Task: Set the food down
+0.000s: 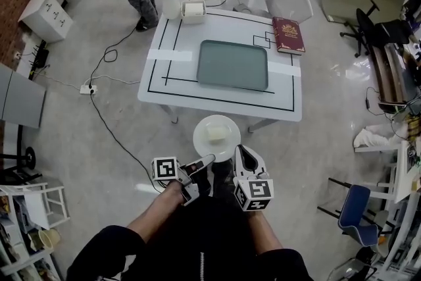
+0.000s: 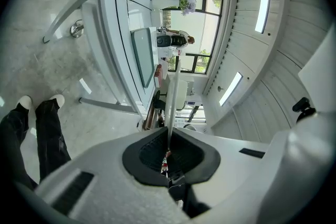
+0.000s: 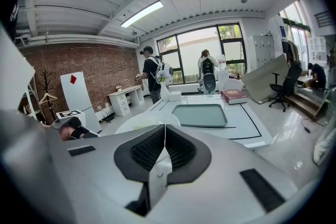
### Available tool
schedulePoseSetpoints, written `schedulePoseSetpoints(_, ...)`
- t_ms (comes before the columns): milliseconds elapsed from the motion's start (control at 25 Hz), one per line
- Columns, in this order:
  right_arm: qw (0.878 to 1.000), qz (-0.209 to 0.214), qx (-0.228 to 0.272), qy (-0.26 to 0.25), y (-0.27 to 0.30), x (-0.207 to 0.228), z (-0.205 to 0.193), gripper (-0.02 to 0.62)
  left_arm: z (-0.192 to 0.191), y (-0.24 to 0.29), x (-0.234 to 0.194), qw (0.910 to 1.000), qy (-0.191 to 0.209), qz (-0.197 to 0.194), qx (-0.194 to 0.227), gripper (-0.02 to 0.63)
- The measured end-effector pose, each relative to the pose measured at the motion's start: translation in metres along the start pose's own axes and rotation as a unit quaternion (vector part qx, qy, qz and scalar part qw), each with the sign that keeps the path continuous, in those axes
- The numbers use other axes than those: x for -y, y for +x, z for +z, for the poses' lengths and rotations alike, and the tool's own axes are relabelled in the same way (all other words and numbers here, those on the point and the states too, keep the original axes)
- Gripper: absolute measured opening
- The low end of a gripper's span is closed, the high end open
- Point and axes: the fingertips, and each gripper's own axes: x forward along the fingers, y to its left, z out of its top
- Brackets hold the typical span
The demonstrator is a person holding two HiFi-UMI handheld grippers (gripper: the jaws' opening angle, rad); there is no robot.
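While the person stands before the table, the left gripper (image 1: 209, 158) is clamped on the near rim of the white plate (image 1: 200, 133). The right gripper (image 1: 242, 150) has its jaws pressed together with nothing between them, tips at the plate's edge. The pale food (image 1: 215, 132) lies on this plate, short of the white table (image 1: 217, 99) with its grey tray (image 1: 233, 64).

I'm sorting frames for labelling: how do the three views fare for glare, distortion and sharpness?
Head view: sharp and evenly lit, light streaks glinting on the glossy floor, room edges bowed. Left gripper view: rolled sideways, heavy fisheye with black corners, ceiling lights blown white. Right gripper view: same fisheye; the tray is crisp, the body of the right tool near the lens soft.
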Motion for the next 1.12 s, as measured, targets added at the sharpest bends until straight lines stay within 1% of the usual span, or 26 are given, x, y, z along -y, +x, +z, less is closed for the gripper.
schedulePoseSetpoints(160, 1.000, 0.008, 0.002, -0.001, 0.013, 0.008, 0.009, 0.011, 0.011, 0.010, 0.003, 0.9999, -0.010, -0.001, 0.010, 0.014)
schedulePoseSetpoints(440, 1.000, 0.024, 0.009, -0.006, 0.037, 0.028, 0.031, 0.011, 0.034, 0.033, 0.006, 0.9997, 0.005, 0.006, 0.022, 0.014)
schedulePoseSetpoints(760, 0.999, 0.039, 0.013, -0.004, 0.055, 0.059, 0.047, 0.011, 0.046, 0.064, 0.013, 0.9992, -0.005, 0.004, 0.040, 0.014)
schedulePoseSetpoints(1000, 0.999, 0.046, 0.022, -0.002, 0.070, 0.083, 0.062, 0.011, 0.059, 0.088, 0.017, 0.9988, -0.008, 0.003, 0.047, 0.014)
schedulePoseSetpoints(1120, 0.998, 0.050, 0.026, -0.001, 0.078, 0.094, 0.070, 0.011, 0.067, 0.098, 0.015, 0.9987, -0.003, 0.009, 0.050, 0.014)
